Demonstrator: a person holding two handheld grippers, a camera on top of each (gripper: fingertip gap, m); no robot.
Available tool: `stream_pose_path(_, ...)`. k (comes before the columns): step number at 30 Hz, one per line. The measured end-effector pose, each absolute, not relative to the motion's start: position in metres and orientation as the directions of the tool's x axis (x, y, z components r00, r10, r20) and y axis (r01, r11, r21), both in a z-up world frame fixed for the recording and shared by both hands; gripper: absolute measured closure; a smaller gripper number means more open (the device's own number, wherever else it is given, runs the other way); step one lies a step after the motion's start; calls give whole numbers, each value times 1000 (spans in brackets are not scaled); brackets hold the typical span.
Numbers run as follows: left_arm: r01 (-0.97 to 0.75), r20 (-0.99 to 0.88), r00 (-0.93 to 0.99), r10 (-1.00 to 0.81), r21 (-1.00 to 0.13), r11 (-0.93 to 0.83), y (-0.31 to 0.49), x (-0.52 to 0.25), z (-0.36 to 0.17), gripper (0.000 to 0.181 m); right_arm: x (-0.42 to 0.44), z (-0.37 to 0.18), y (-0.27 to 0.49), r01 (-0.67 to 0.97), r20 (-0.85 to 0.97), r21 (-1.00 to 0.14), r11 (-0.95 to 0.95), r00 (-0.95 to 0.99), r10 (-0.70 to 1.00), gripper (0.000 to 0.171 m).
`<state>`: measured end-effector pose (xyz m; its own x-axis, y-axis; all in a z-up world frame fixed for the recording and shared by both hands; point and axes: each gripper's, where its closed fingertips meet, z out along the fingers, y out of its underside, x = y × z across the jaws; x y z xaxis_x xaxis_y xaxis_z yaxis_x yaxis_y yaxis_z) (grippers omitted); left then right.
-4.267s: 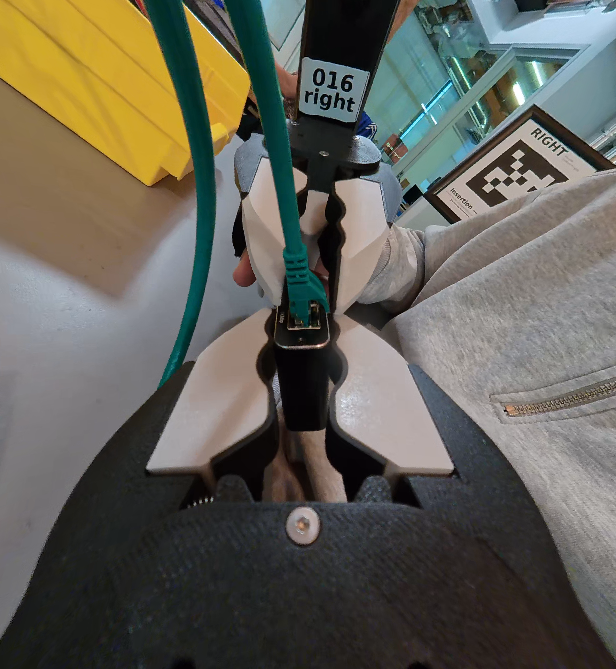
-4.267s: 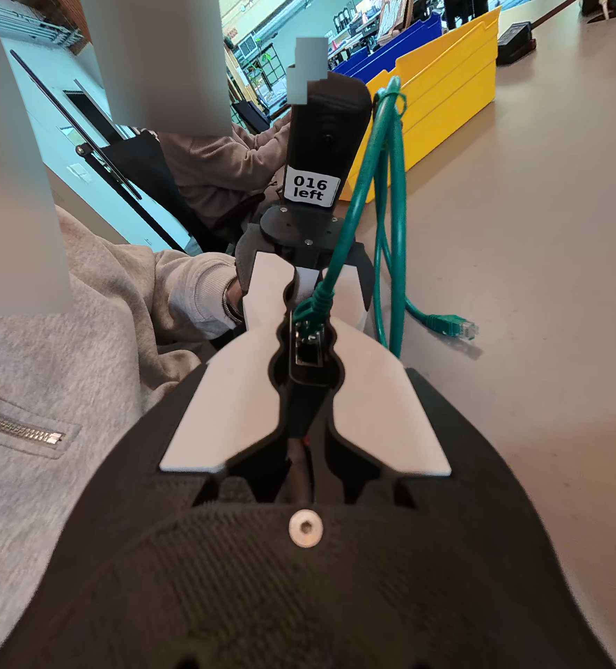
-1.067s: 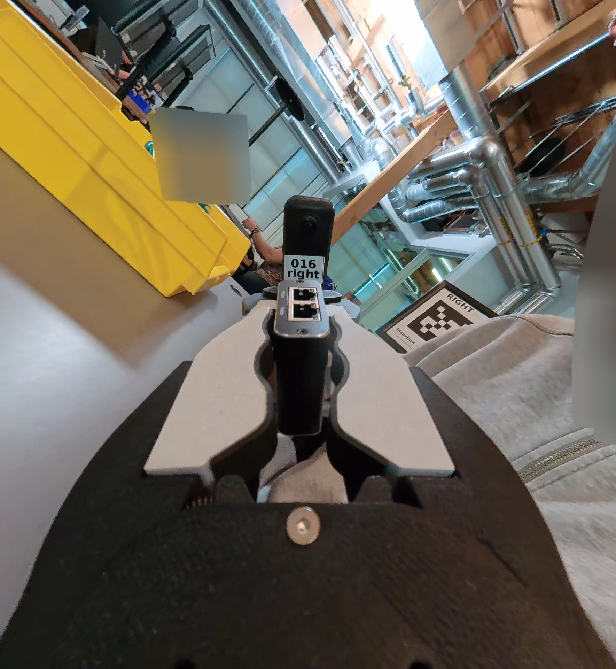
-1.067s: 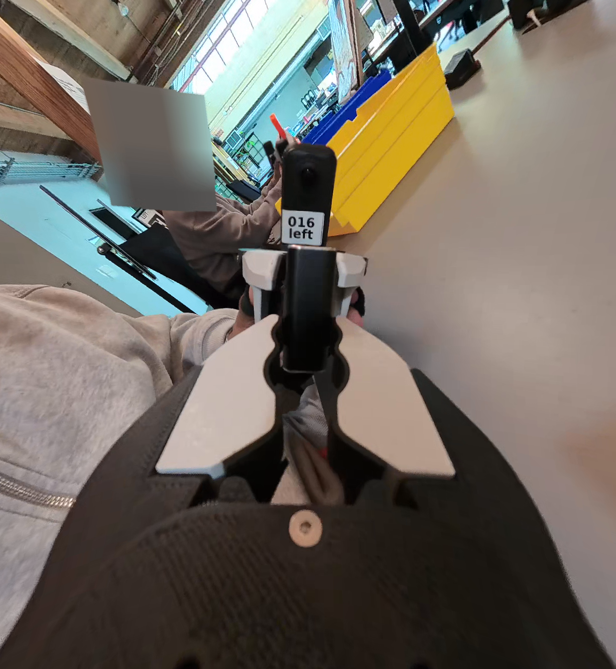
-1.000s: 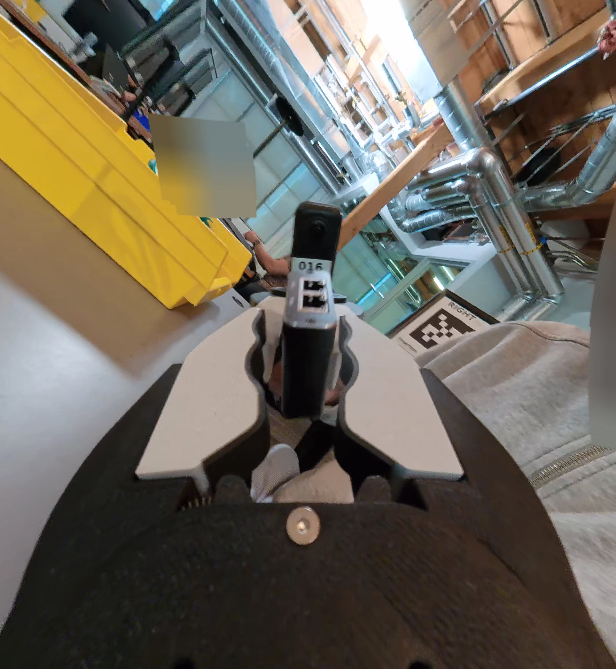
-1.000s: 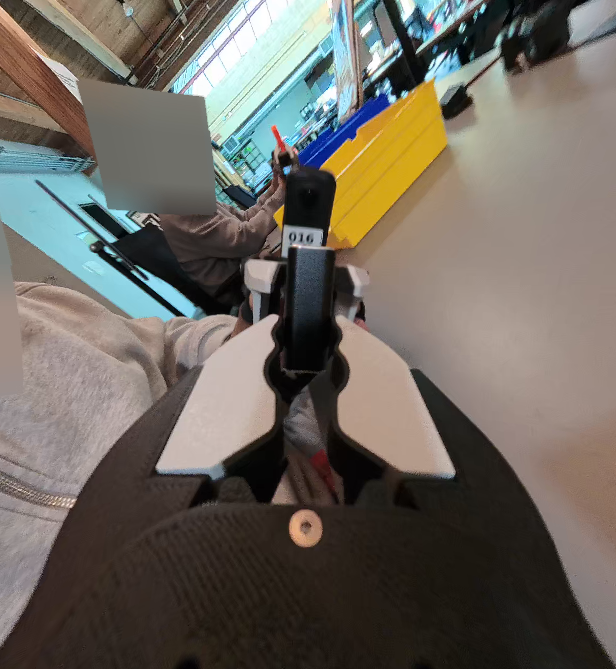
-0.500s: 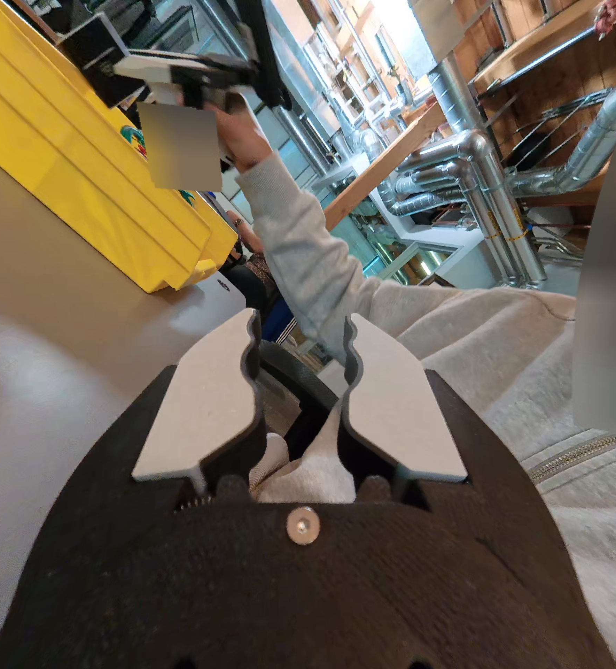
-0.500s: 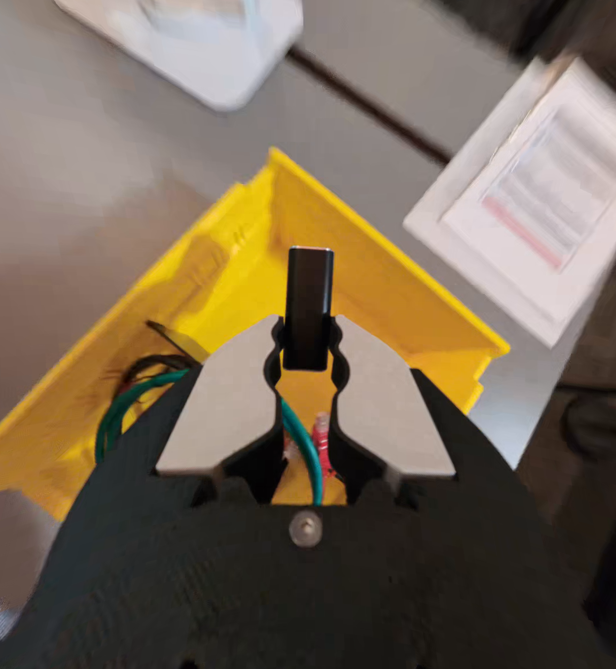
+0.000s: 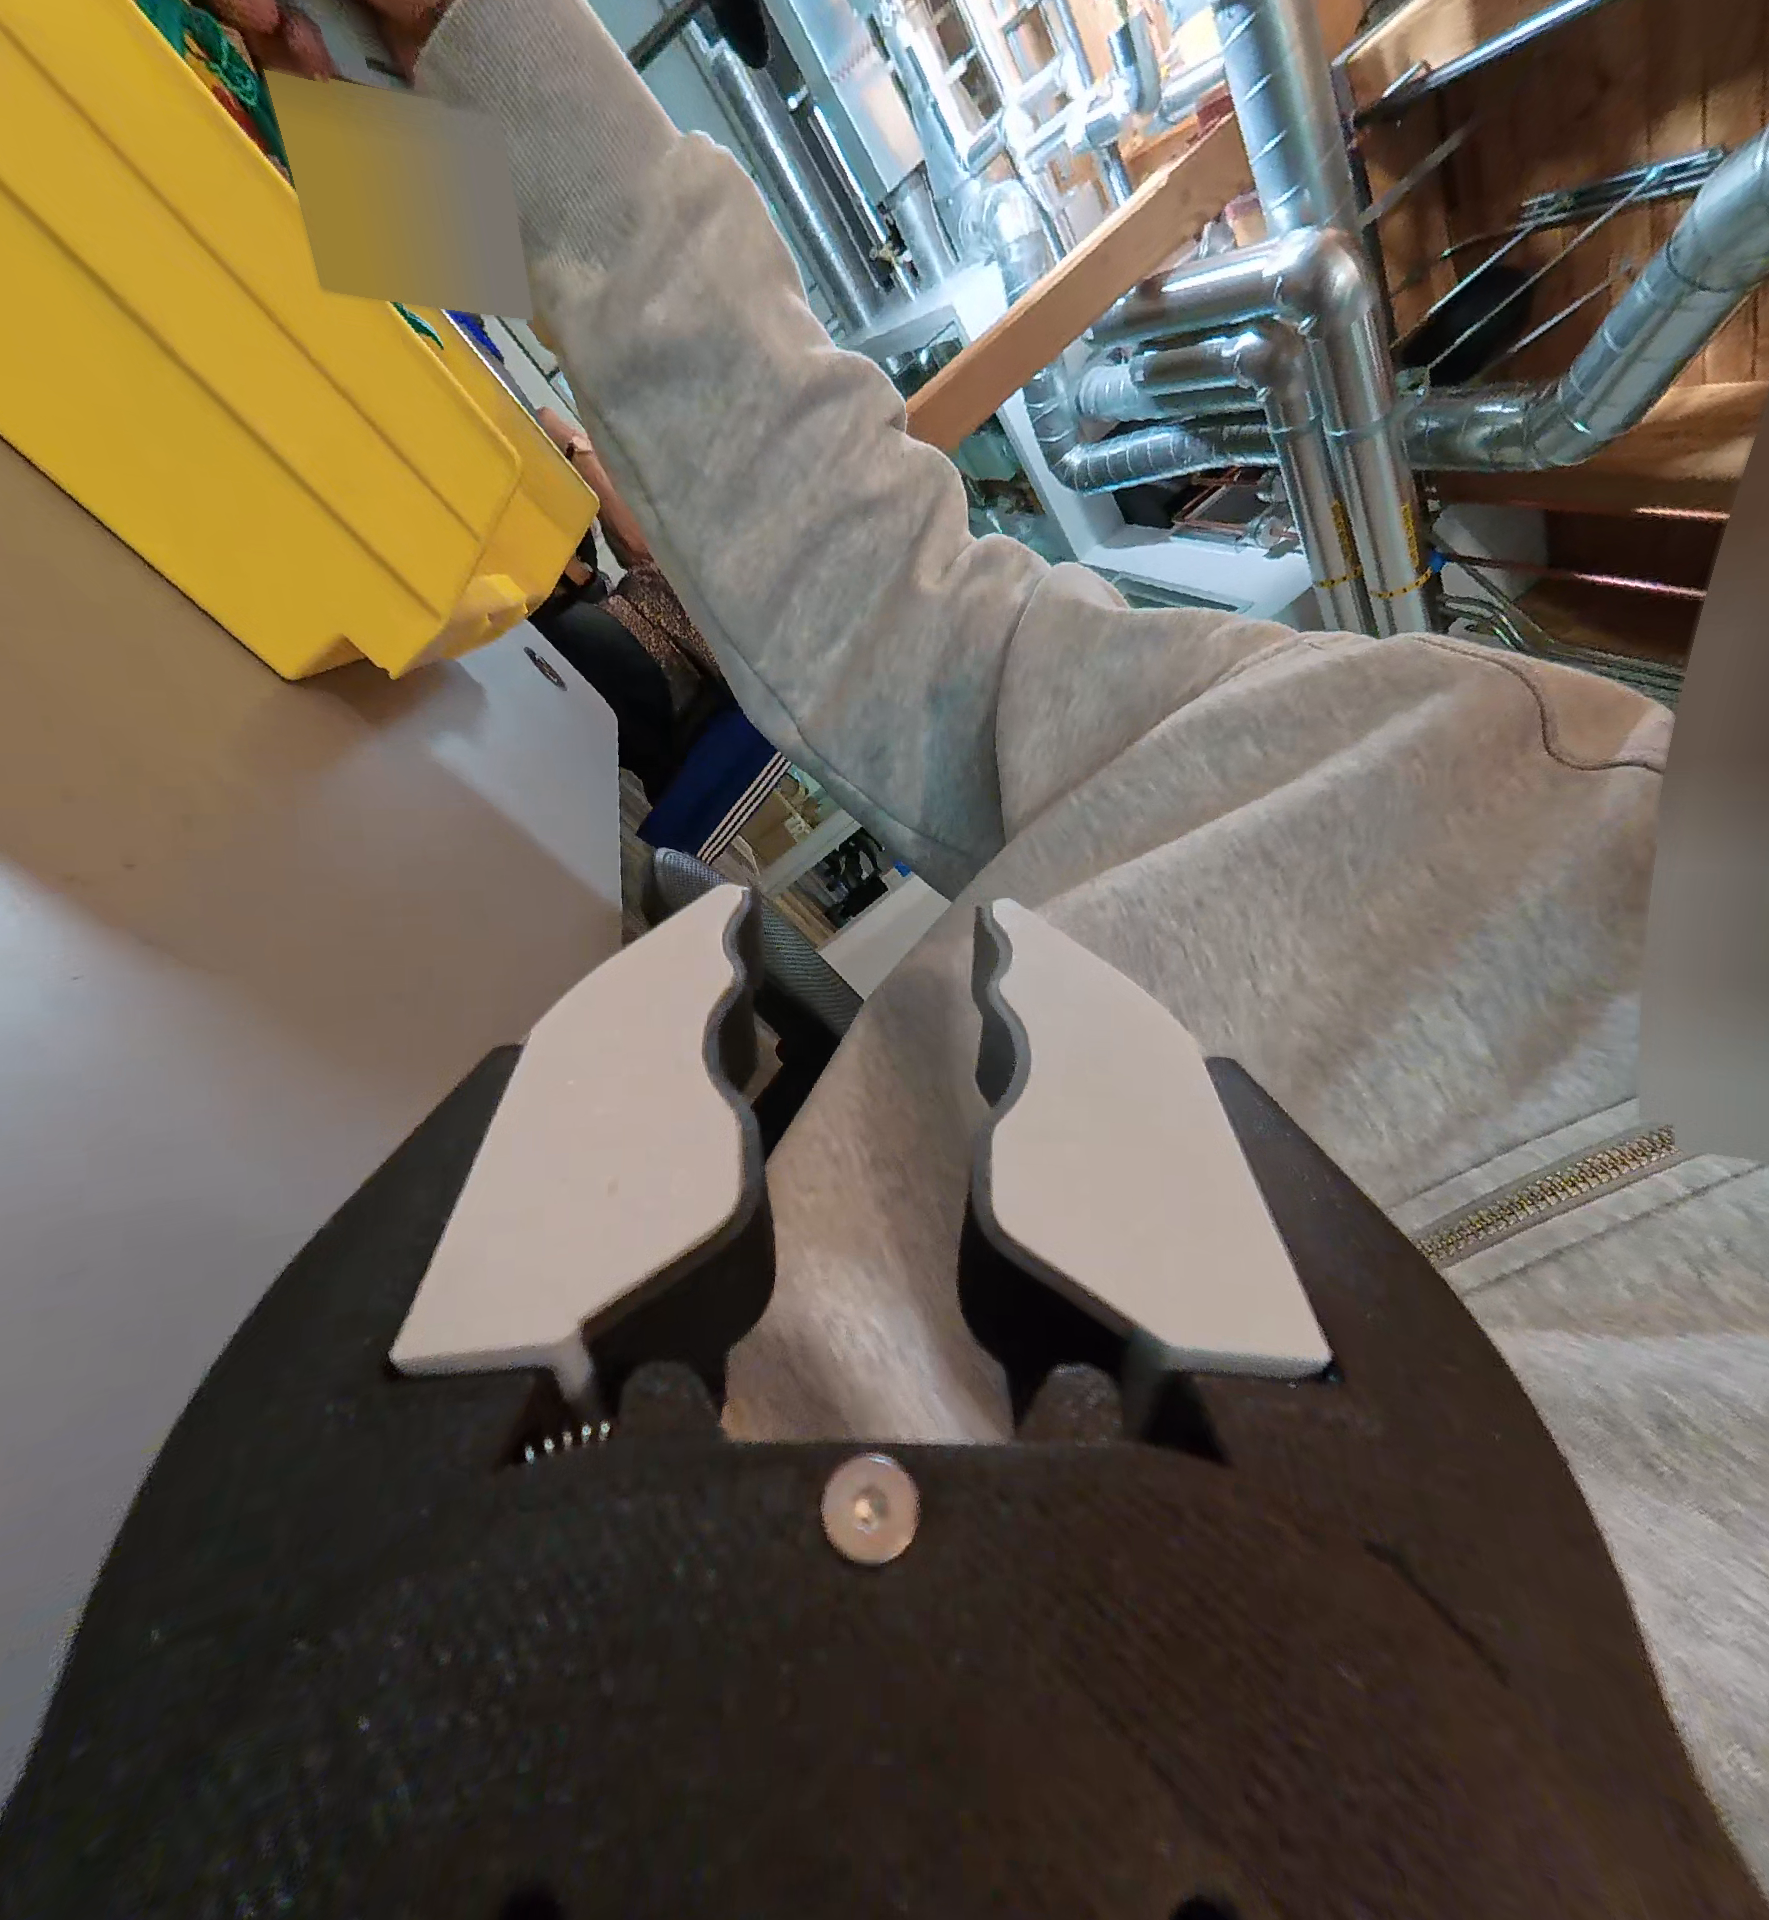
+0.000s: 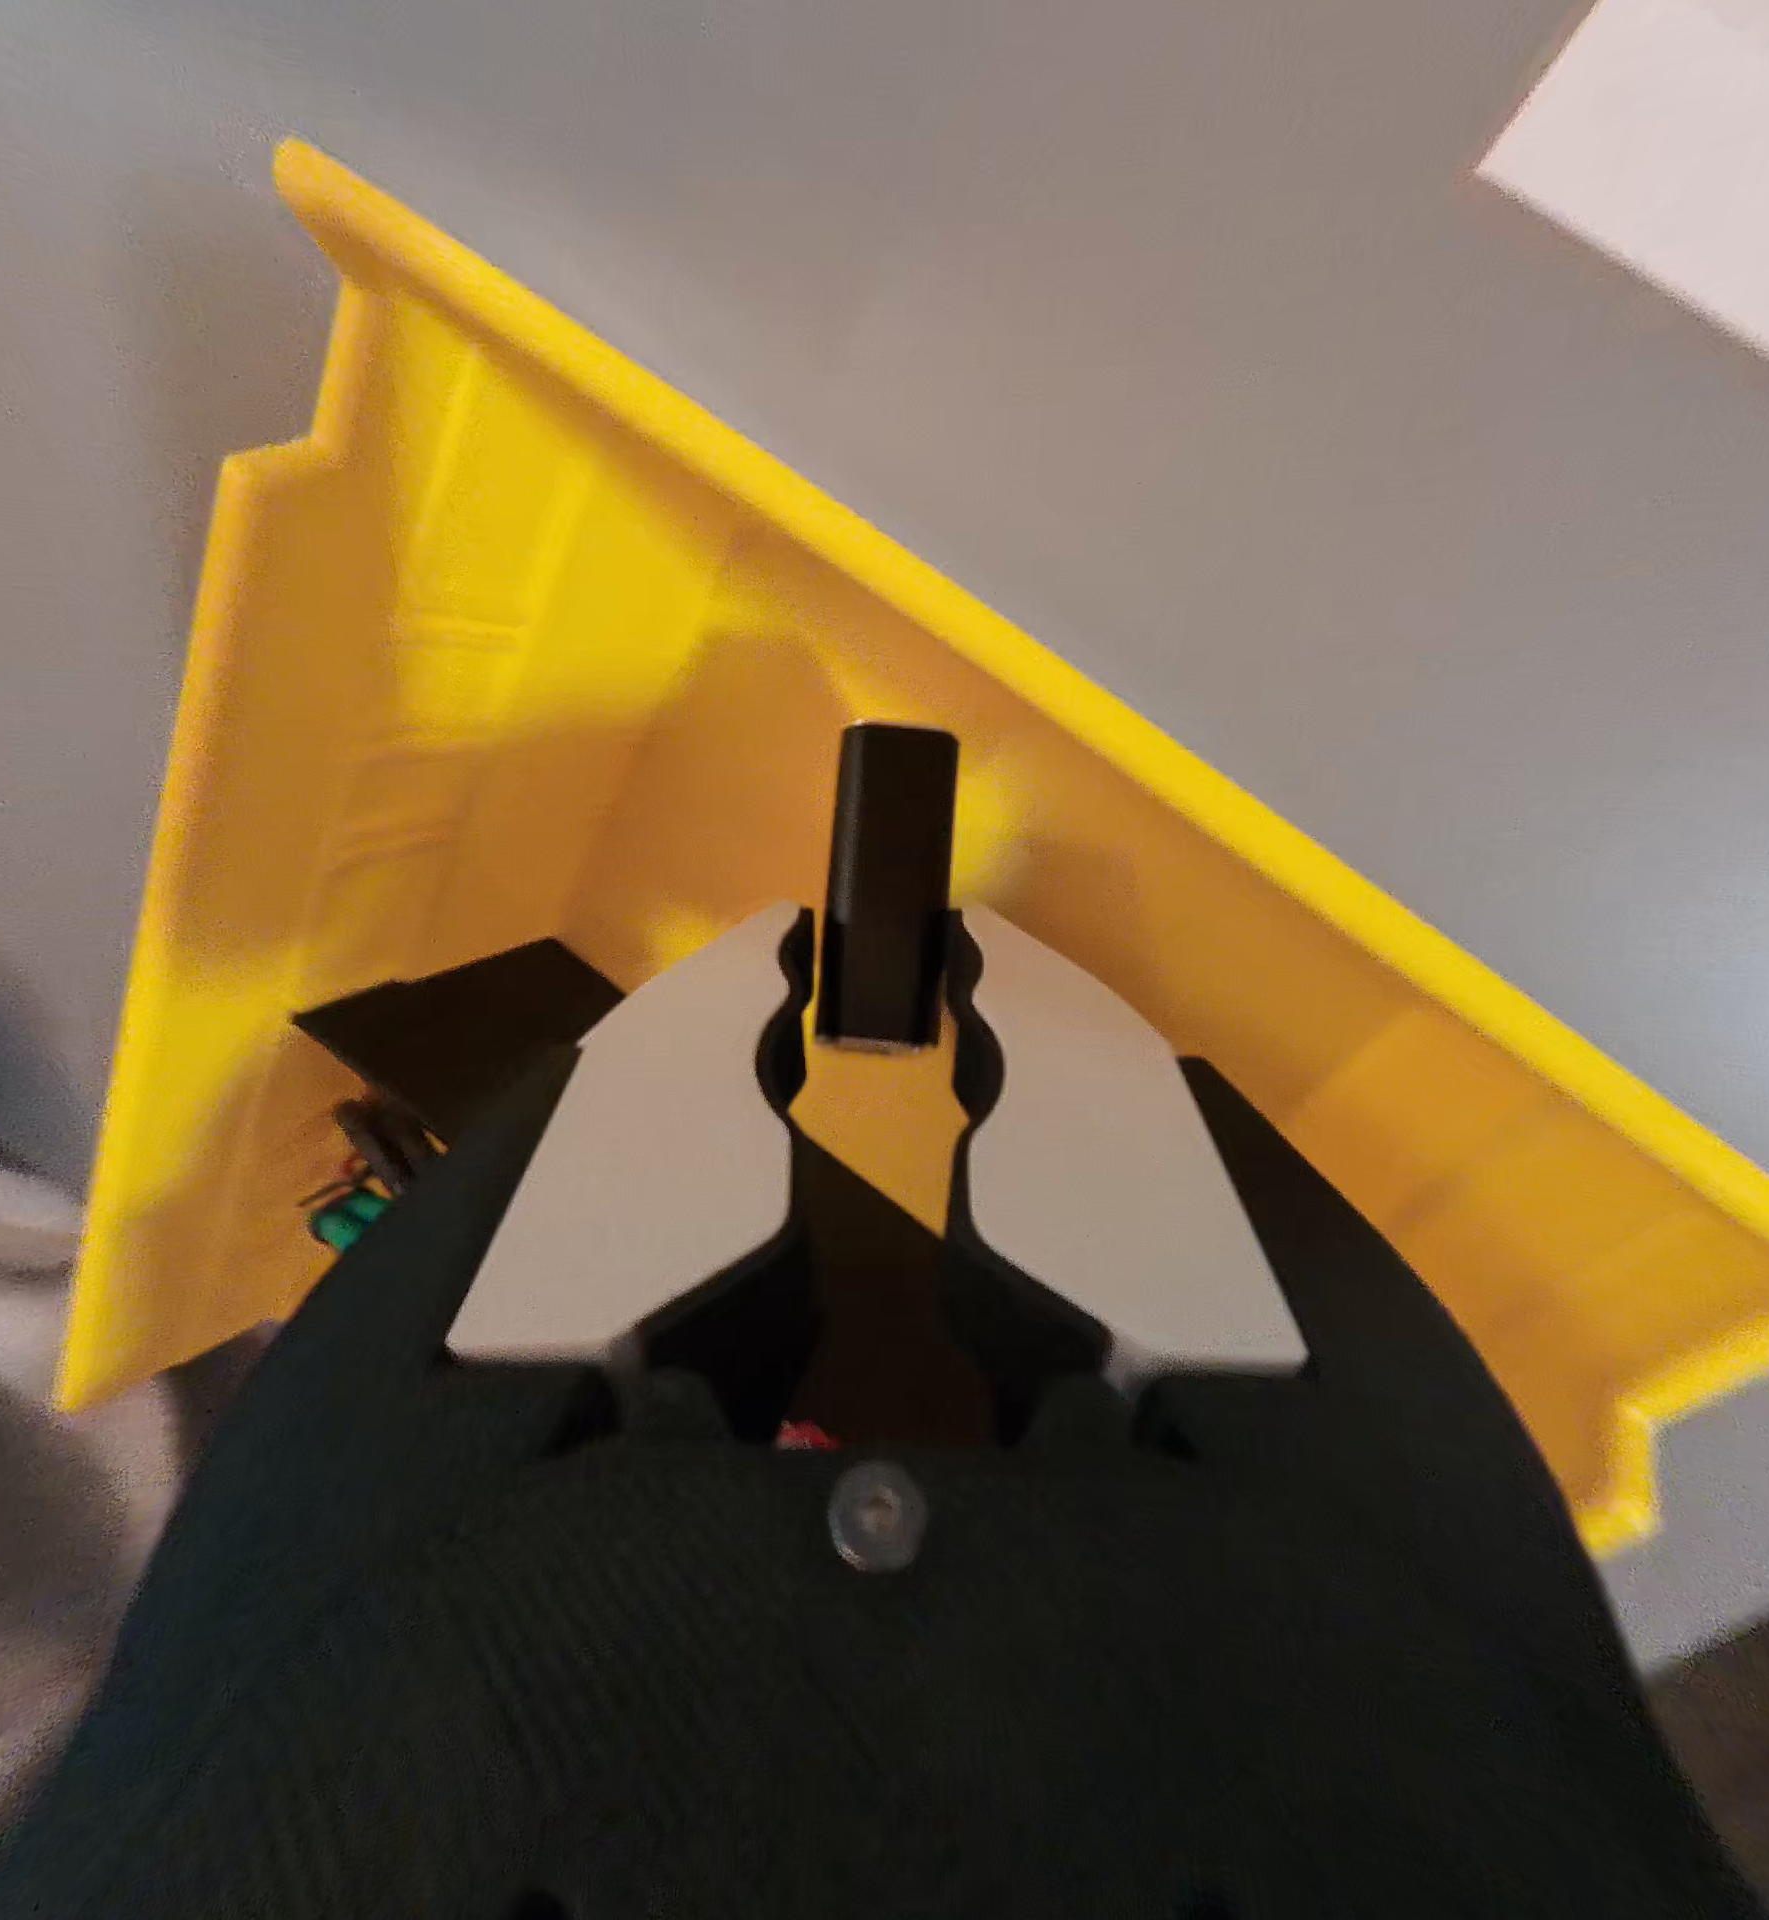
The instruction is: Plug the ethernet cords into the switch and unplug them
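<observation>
My right gripper [image 10: 882, 920] is shut on a slim black bar [image 10: 888, 862] and holds it upright over the inside of a yellow bin [image 10: 506, 582]. In the bin, left of the gripper, lie a flat black box [image 10: 464, 1003] and a coil of green cord [image 10: 350, 1226]. Something red [image 10: 807, 1439] peeks out under the gripper. The view is blurred. My left gripper [image 9: 862, 914] is open and empty. It hovers by the table edge and points at a person's grey sweatshirt [image 9: 1327, 935]. No ports or plugs show clearly.
The yellow bin [image 9: 184, 364] stands on the grey table [image 9: 132, 1039] at the left of the left wrist view. A grey sleeve [image 9: 755, 416] reaches over it. A white sheet [image 10: 1711, 177] lies beyond the bin. Metal pipes [image 9: 1316, 416] fill the background.
A second ago both grippers held the black bar. The left gripper let go and stays open. The right gripper carried the bar over the yellow bin and has sunk lower into it.
</observation>
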<state>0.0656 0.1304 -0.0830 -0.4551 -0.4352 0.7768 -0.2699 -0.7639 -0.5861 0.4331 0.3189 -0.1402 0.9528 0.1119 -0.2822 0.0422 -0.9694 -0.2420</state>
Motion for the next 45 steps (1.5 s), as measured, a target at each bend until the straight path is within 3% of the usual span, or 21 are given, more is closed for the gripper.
stream_pose_path(4,-282,782,-460,-421,-578,-766,129,64,-83,143,442,-104,311,145,-81,-381,-913,978,190,123)
stream_pose_path(8,-285,776,-452,-440,-594,-753,130,63,-84,143,438,-41,287,268,204,-618,-739,963,179,128)
stream_pose_path(11,-291,766,-440,-469,-615,-733,130,63,-86,142,423,-3,248,349,377,-766,-540,924,64,130)
stream_pose_path(13,-295,760,-434,-483,-627,-721,130,63,-87,142,414,2,213,349,407,-824,-446,913,-37,133)
stream_pose_path(15,-300,760,-430,-487,-629,-717,130,63,-88,143,409,-9,180,294,372,-874,-387,917,-144,150)
stream_pose_path(17,-299,762,-428,-485,-626,-720,131,63,-89,143,413,-20,151,233,328,-917,-323,902,-280,146)
stream_pose_path(19,-297,763,-429,-484,-624,-723,132,63,-88,143,427,-27,124,182,276,-952,-246,859,-430,130)
stream_pose_path(22,-296,757,-425,-496,-634,-714,135,61,-88,143,461,-49,99,137,271,-953,-270,784,-558,102)
stream_pose_path(25,-249,750,-409,-520,-640,-727,149,57,-85,143,478,-85,103,17,208,-941,-339,819,-534,92)
stream_pose_path(29,-171,761,-395,-515,-611,-773,168,52,-80,145,470,-114,120,-98,68,-940,-328,886,-459,91)
stream_pose_path(34,-144,759,-376,-532,-615,-775,172,44,-81,145,476,-116,121,-114,59,-938,-328,878,-474,102)
stream_pose_path(36,-124,748,-361,-557,-631,-766,171,41,-80,145,482,-119,122,-128,61,-937,-326,856,-514,122)
stream_pose_path(39,-113,730,-327,-600,-661,-742,170,37,-82,144,485,-126,131,-113,112,-922,-370,838,-534,132)
stream_pose_path(42,-105,713,-292,-638,-687,-719,169,33,-85,144,491,-132,140,-105,143,-910,-400,827,-544,133)
stream_pose_path(45,-90,704,-262,-661,-699,-709,169,29,-87,144,490,-135,151,-153,60,-913,-379,866,-497,140)
